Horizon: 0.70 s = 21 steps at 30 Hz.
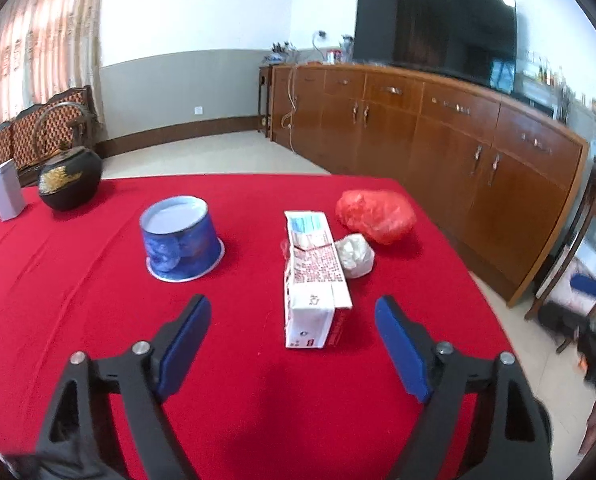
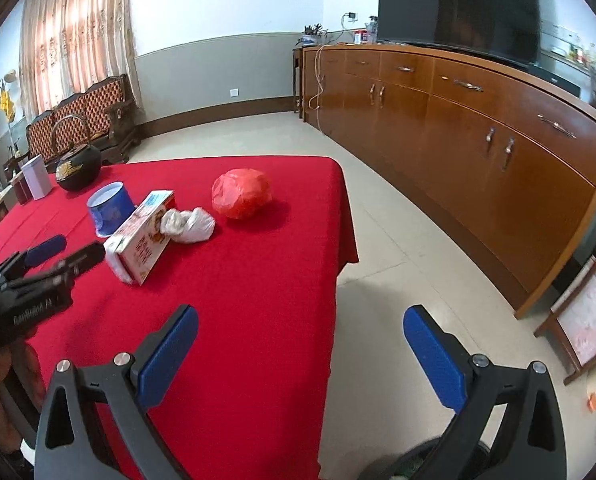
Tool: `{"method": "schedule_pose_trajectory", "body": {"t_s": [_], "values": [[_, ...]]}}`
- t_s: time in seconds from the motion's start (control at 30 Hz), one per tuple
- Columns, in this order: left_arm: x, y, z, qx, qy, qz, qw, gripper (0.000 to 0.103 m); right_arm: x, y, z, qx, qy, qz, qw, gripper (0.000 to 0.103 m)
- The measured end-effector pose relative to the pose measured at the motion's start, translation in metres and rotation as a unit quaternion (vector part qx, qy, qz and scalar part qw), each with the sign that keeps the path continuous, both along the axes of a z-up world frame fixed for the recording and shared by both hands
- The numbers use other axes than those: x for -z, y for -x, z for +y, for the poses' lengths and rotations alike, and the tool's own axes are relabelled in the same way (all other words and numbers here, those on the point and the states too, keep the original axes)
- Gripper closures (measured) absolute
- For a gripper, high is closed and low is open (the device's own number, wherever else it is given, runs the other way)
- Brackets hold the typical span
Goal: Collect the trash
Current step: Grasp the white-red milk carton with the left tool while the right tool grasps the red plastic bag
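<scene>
On the red tablecloth (image 1: 238, 380) lie a white and red carton (image 1: 315, 280) on its side, a crumpled white wad (image 1: 353, 256) touching its right side, a red crumpled plastic bag (image 1: 375, 216) farther back, and an upside-down blue paper cup (image 1: 180, 236). My left gripper (image 1: 294, 312) is open, its jaws either side of the carton's near end, just short of it. My right gripper (image 2: 299, 320) is open and empty over the table's right edge. The right wrist view shows the carton (image 2: 142, 240), wad (image 2: 188, 222), bag (image 2: 242, 194), cup (image 2: 110, 208) and left gripper (image 2: 64, 250).
A black teapot (image 1: 70, 182) and a white tin (image 1: 6, 194) stand at the table's far left. A long wooden sideboard (image 1: 457, 128) with a TV (image 1: 433, 28) runs along the right. A picture frame (image 2: 585, 316) leans on the floor at right.
</scene>
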<state>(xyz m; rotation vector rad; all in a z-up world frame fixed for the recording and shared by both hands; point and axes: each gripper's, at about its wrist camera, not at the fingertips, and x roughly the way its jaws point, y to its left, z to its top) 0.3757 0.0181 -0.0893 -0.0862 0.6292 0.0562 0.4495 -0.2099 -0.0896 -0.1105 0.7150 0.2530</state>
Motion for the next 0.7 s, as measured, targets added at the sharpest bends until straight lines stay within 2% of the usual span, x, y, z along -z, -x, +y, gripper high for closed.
{"method": "schedule_pose_trajectory", "body": {"t_s": [0.1, 0.2, 0.3, 0.33, 0.57, 0.7], "values": [[0.008, -0.017, -0.006, 0.009, -0.004, 0.029, 0.9995, 0.019, 0.005, -0.028, 0.007, -0.003, -0.002, 0.005, 1.000, 0.000], [0.007, -0.032, -0.008, 0.015, -0.019, 0.038, 0.9990, 0.022, 0.010, -0.048, 0.016, -0.009, -0.003, 0.012, 1.000, 0.000], [0.008, -0.043, 0.001, 0.024, 0.001, 0.050, 0.9984, 0.049, 0.015, -0.064, 0.029, -0.021, -0.001, 0.016, 1.000, 0.001], [0.008, -0.044, 0.003, 0.028, 0.004, 0.051, 0.9983, 0.064, 0.017, -0.068, 0.033, -0.024, 0.000, 0.018, 1.000, 0.001], [-0.006, -0.053, 0.014, 0.028, 0.001, 0.027, 0.9992, 0.065, 0.026, -0.096, 0.059, -0.038, -0.008, 0.025, 0.999, 0.003], [-0.005, -0.065, 0.020, 0.020, -0.001, 0.023, 0.9995, 0.065, 0.028, -0.114, 0.074, -0.045, -0.016, 0.030, 0.998, 0.011]]}}
